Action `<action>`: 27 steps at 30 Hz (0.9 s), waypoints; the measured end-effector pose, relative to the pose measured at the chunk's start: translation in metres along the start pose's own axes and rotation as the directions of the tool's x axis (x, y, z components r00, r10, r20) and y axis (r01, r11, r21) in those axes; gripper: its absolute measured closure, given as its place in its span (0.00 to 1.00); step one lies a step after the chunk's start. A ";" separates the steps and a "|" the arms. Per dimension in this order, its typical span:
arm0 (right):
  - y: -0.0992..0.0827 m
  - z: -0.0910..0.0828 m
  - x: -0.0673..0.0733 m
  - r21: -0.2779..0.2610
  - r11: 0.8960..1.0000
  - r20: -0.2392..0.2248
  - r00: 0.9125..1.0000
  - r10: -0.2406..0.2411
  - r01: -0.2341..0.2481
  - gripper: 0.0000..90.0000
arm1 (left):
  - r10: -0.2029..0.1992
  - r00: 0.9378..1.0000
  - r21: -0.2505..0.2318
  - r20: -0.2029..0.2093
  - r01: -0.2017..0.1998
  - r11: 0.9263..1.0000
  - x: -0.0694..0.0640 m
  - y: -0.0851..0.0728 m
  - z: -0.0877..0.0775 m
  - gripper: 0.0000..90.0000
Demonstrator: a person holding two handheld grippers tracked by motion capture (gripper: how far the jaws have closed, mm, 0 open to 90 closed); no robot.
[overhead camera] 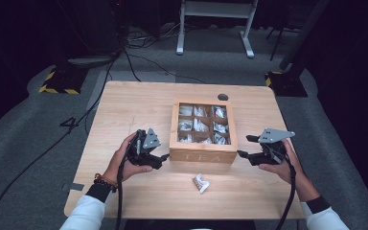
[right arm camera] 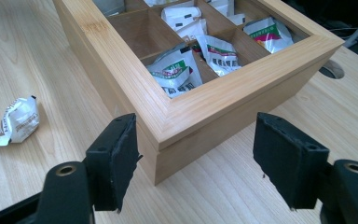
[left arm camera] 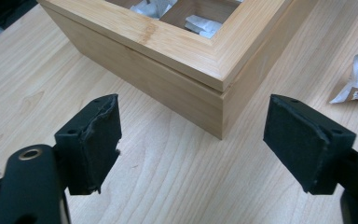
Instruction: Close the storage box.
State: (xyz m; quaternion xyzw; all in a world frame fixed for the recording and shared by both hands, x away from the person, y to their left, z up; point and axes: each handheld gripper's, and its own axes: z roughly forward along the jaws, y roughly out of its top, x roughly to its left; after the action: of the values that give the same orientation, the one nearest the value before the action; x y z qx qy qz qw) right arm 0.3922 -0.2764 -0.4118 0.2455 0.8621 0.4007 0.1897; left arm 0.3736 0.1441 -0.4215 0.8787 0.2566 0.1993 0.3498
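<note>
Left tongs (overhead camera: 162, 156): held in the person's left hand (overhead camera: 124, 160), low over the tabletop (overhead camera: 124, 103), just beside the near left corner of the tea box; jaws released, nothing between the pads, the corner standing ahead of the gap in the left gripper view. Tea box (overhead camera: 202, 154): pale bamboo, square, lid frame shut flat on its base, set at mid-tabletop toward the far side; nine compartments seen through the frame, each with white packets (overhead camera: 199, 125). Lettering on the front wall reads "TEA". Packet printing shows green and red bands in the right gripper view; the words are too small to read. Loose packet (overhead camera: 201, 182): white, crumpled, lying on the tabletop in front of the box, apart from it and from both tongs; partial dark lettering, not legible. Right tongs (overhead camera: 247, 146): in the right hand (overhead camera: 281, 165), at the near right corner of the box; jaws released and wide, the corner sitting in the gap, pads not pressing. Step judged: both tongs flank the box front, likely readying to handle its lid. Next move calls for a hold on the lid frame's edge, the base kept steady.
</note>
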 end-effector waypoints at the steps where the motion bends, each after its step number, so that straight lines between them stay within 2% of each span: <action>1: 0.000 -0.001 0.000 0.000 1.000 0.002 1.000 -0.003 0.003 0.34 | 0.005 1.000 -0.003 -0.007 -0.005 1.000 -0.001 -0.001 -0.002 0.21; 9: -0.006 -0.010 0.001 0.018 0.999 0.040 0.999 -0.028 0.027 0.33 | 0.036 0.998 0.016 -0.043 -0.035 0.999 -0.008 -0.008 -0.011 0.21; 14: -0.013 -0.016 0.002 0.024 1.000 0.060 0.998 -0.020 0.019 0.32 | 0.039 0.997 0.048 -0.064 -0.036 0.998 -0.009 -0.017 -0.012 0.21; 17: -0.018 -0.019 0.001 0.030 0.999 0.069 0.997 -0.019 0.017 0.32 | 0.027 0.997 0.054 -0.073 -0.023 0.998 -0.010 -0.024 -0.013 0.20; 22: -0.027 -0.024 0.001 0.037 0.999 0.074 0.997 -0.009 0.006 0.32 | 0.032 0.995 0.081 -0.097 -0.024 0.996 -0.010 -0.037 -0.015 0.20; 24: -0.031 -0.027 0.001 0.045 0.999 0.081 0.997 -0.008 0.004 0.31 | 0.048 0.992 0.103 -0.114 -0.036 0.994 -0.009 -0.041 -0.017 0.20; 27: -0.038 -0.029 0.003 0.056 0.998 0.099 0.995 -0.009 0.004 0.31 | 0.035 0.992 0.105 -0.121 -0.022 0.994 -0.009 -0.048 -0.021 0.19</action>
State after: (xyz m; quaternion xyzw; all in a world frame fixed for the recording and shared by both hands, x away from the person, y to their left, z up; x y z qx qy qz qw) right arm 0.3648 -0.3133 -0.4243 0.2674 0.8632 0.3634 0.2265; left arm 0.3406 0.1797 -0.4426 0.8853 0.2751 0.2442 0.2844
